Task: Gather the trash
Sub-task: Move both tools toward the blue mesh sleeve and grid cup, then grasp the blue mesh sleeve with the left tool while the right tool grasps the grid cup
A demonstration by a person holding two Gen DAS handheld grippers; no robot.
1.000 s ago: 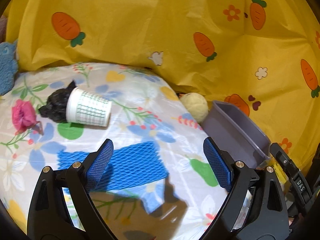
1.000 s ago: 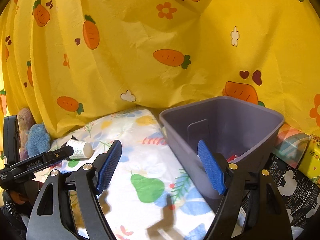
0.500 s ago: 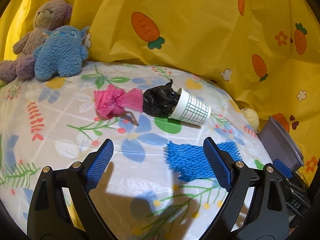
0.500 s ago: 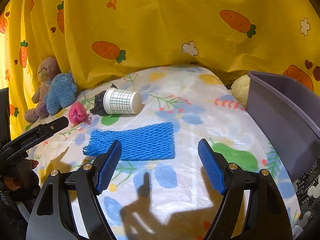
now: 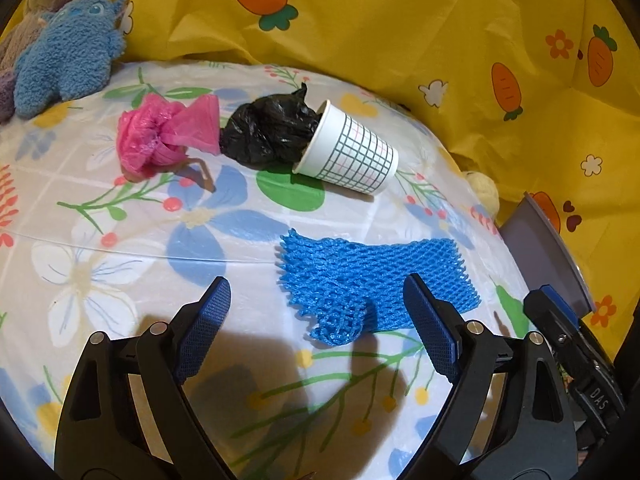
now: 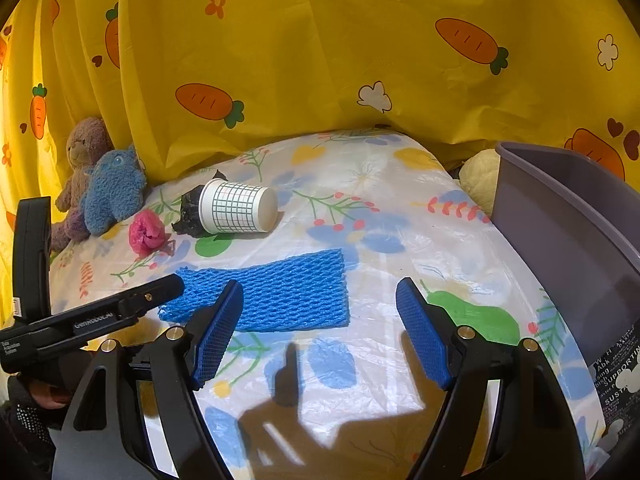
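Observation:
A blue foam net [image 5: 372, 284] lies flat on the floral table cover, just beyond my open, empty left gripper [image 5: 316, 316]. Behind it a white grid-patterned paper cup [image 5: 352, 152] lies on its side against a crumpled black bag [image 5: 268, 136], with a crumpled pink bag [image 5: 168, 136] to their left. In the right wrist view my right gripper [image 6: 320, 320] is open and empty, just short of the net [image 6: 276, 296]; the cup [image 6: 238, 208], black bag [image 6: 188, 212] and pink bag [image 6: 146, 234] lie farther back. The grey bin [image 6: 560, 232] stands at the right.
A blue plush toy [image 5: 68, 60] and a brown teddy bear [image 6: 82, 152] sit at the table's back left. A yellow carrot-print curtain [image 6: 320, 60] hangs behind. A cream soft ball [image 6: 478, 178] lies beside the bin. The left gripper's body [image 6: 80, 320] shows at the left.
Both grippers have swung left from the bin towards the trash. The left one has come closer to the blue net. Both stay open.

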